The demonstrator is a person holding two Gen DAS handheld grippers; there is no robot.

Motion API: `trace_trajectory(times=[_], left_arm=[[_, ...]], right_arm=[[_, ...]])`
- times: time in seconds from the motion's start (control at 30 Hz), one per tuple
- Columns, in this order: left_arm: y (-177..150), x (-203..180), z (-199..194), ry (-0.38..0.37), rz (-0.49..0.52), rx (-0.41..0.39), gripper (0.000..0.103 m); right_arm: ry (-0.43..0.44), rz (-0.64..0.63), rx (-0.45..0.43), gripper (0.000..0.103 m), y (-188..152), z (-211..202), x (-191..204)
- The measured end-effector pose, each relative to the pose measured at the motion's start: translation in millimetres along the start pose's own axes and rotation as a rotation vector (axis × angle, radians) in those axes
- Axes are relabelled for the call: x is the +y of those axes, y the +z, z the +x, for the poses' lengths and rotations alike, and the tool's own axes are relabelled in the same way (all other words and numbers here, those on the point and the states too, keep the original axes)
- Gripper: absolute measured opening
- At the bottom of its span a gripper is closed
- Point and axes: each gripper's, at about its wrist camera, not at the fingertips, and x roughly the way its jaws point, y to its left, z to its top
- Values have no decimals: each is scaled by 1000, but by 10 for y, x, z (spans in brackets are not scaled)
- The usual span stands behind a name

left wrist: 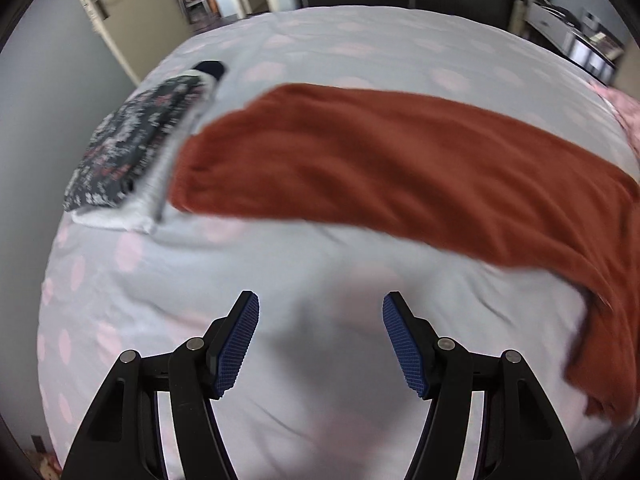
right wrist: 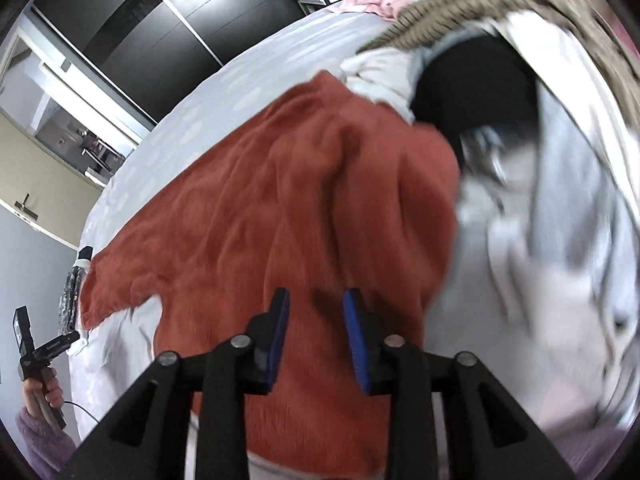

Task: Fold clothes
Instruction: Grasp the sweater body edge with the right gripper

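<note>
A rust-red knitted garment [left wrist: 400, 160] lies stretched across the bed [left wrist: 340, 44] from left to right, its right end hanging over the near edge. My left gripper [left wrist: 320, 312] is open and empty above bare sheet, in front of the garment. In the right wrist view the same red garment [right wrist: 260, 208] fills the middle. My right gripper [right wrist: 316, 300] is open just over its near end, with no cloth between the fingers. The left gripper [right wrist: 24, 344] shows at far left, held in a hand.
A folded dark floral garment on a white one [left wrist: 132, 148] lies at the bed's left side. A heap of unfolded grey, white, black and beige clothes [right wrist: 540, 160] lies right of the red garment. A door and dark wardrobes stand behind the bed.
</note>
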Motion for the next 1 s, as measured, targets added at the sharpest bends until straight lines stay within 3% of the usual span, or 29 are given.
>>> trace_trajectory(times=[0.13, 0.33, 0.53, 0.67, 0.73, 1.0], left_arm=[[-282, -350, -187, -26, 37, 2, 66], [-685, -714, -373, -137, 21, 28, 66], [-876, -825, -538, -144, -14, 26, 66], [-958, -805, -684, -157, -47, 17, 66], [-989, -801, -771, -155, -52, 9, 66], [-1119, -751, -1191, -145, -80, -34, 66]], right_arm=[[39, -40, 30, 45, -389, -23, 204], [89, -160, 88, 45, -852, 29, 647], [64, -303, 166, 45, -1038, 131, 946], [-28, -369, 205, 45, -1050, 286, 1078], [-83, -369, 246, 45, -1026, 402, 1111], [40, -215, 227, 45, -918, 249, 974]])
